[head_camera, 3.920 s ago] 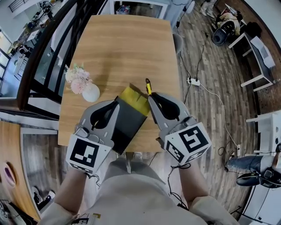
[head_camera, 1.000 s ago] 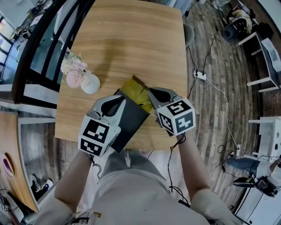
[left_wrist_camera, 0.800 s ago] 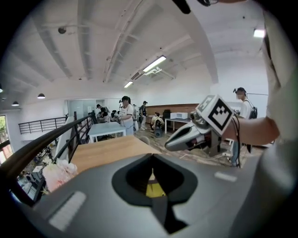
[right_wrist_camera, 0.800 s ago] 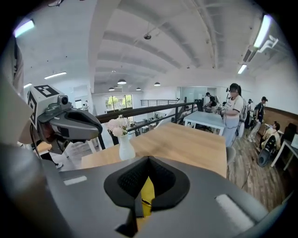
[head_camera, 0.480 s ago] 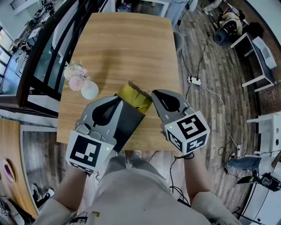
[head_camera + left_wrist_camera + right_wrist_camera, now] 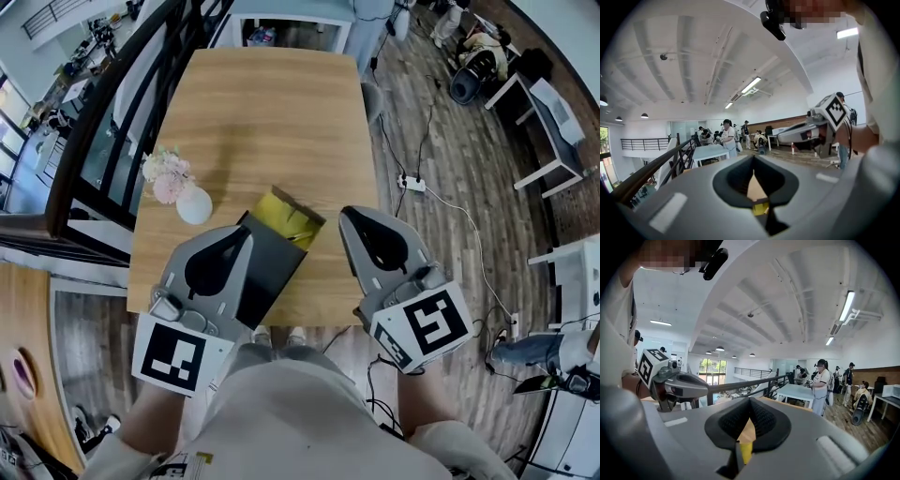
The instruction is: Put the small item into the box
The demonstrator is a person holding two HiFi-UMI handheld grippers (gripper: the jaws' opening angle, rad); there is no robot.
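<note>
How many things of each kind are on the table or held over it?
black box, yellow inside: 1
white vase of pink flowers: 1
grippers: 2, the left gripper and the right gripper
Total: 4

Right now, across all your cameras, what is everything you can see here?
table: one, light wood, under both grippers
box: one, black outside and yellow inside, open, near the table's front edge
vase: one, white, on the table left of the box
flowers: one bunch, pink and white, in the vase
railing: one, dark, along the table's left side
power strip: one, white, on the wood floor right of the table
people: several, one in a white top, far back in the room
left gripper: one, grey, jaws shut and empty, over the box's left side
right gripper: one, grey, jaws shut and empty, right of the box
</note>
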